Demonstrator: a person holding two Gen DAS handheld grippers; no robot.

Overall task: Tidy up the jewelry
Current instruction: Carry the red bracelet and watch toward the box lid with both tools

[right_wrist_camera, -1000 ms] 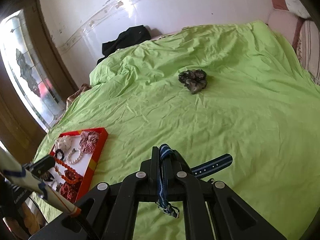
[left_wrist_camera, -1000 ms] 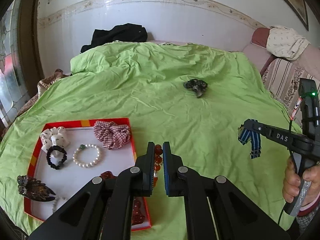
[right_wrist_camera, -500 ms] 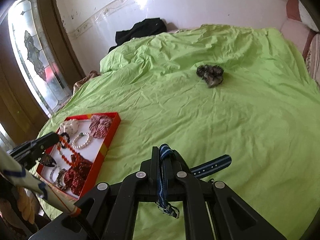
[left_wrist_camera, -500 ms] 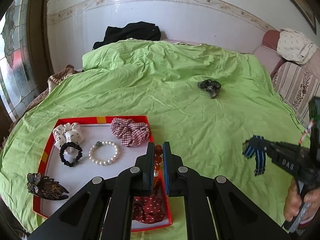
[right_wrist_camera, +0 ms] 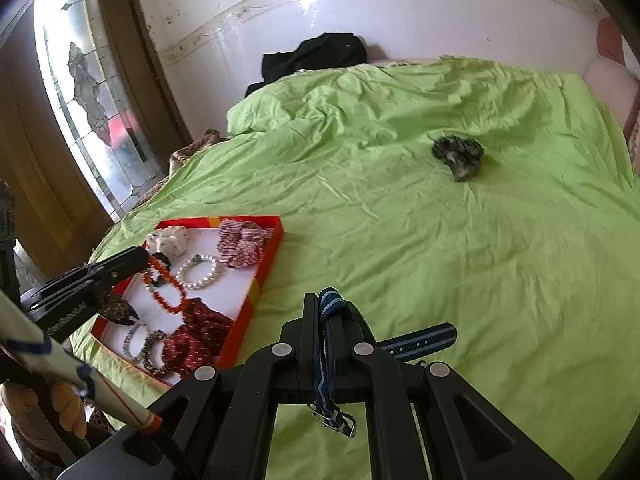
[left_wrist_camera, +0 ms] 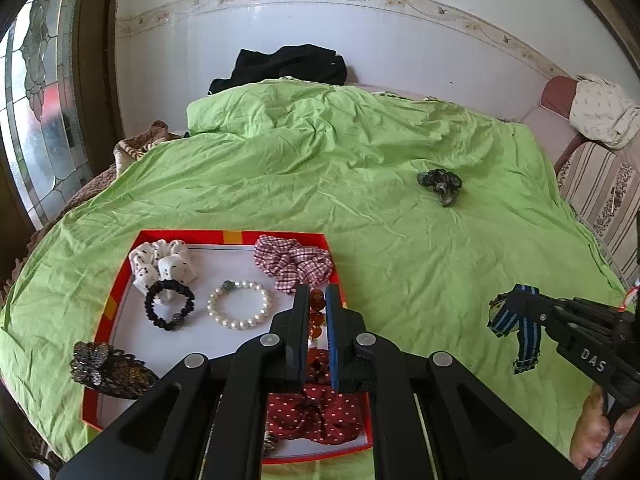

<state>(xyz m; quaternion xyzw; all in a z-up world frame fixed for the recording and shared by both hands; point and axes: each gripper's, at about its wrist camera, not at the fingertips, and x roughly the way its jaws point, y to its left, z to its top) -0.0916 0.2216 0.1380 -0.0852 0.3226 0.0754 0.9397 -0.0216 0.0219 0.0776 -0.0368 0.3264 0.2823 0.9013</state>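
My left gripper (left_wrist_camera: 316, 312) pinches an orange bead necklace (left_wrist_camera: 316, 310) above the red tray (left_wrist_camera: 120, 292); only my right camera shows its loop dangling. My right gripper (right_wrist_camera: 330, 312) clamps a blue striped strap (right_wrist_camera: 326, 344) over the green bedsheet (right_wrist_camera: 460, 260) near a white wall (left_wrist_camera: 360, 40).

**Occlusions and cut-offs, current frames**

Left wrist view: the black left gripper (left_wrist_camera: 316, 312) covers most of the orange bead necklace (left_wrist_camera: 316, 310); only a few beads show between its fingers. The dark red dotted fabric scrunchie (left_wrist_camera: 312, 416) is partly hidden behind the gripper frame.

The red-rimmed white tray (left_wrist_camera: 120, 300) has its near edge hidden.

Right wrist view: the dark mottled scrunchie (right_wrist_camera: 458, 156) on the green bedsheet (right_wrist_camera: 440, 240) is blurred; its pattern is unreadable.
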